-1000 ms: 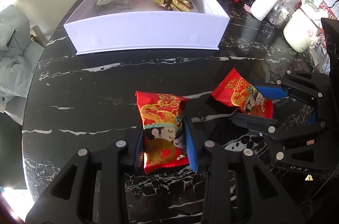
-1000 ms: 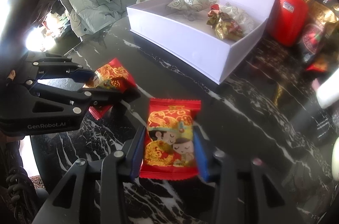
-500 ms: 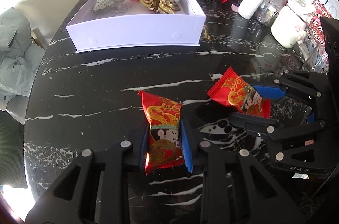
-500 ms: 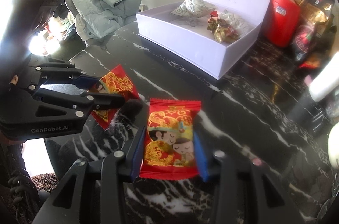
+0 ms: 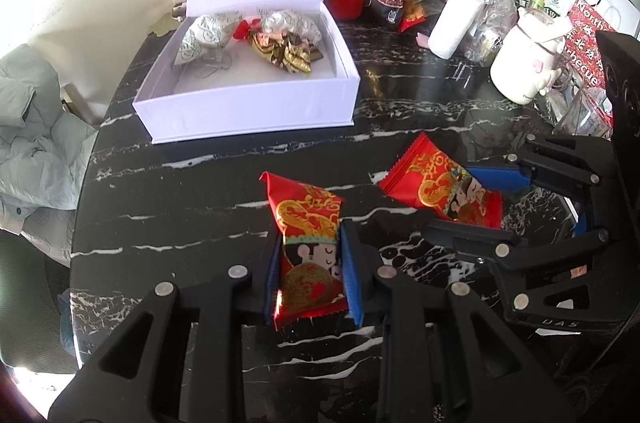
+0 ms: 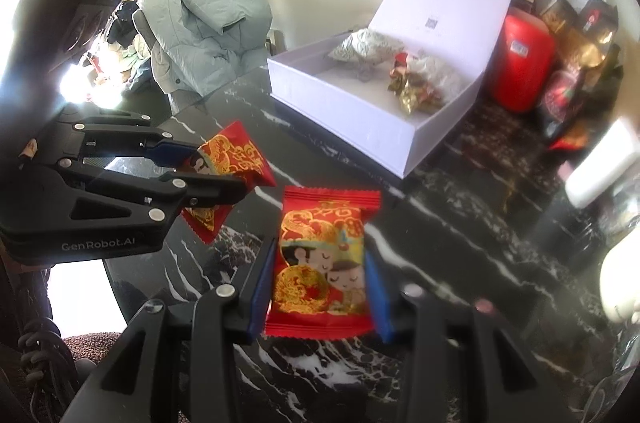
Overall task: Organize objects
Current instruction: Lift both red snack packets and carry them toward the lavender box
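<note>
worktop [image 5: 200, 223]: black marble, cluttered at back | box [image 5: 248, 111]: open, some wrapped sweets inside, room left | left tongs [image 5: 310, 263]: clamped on red packet [image 5: 310, 239], raised, unboxed | right tongs [image 6: 316, 287]: clamped on second red packet [image 6: 320, 255], raised, unboxed

We are looking down both grippers' fingers, close above the black marble table [image 5: 168, 191]; the left view is facing the open white box [image 5: 248, 111] squarely, the right view obliquely, both sharing it.
</note>
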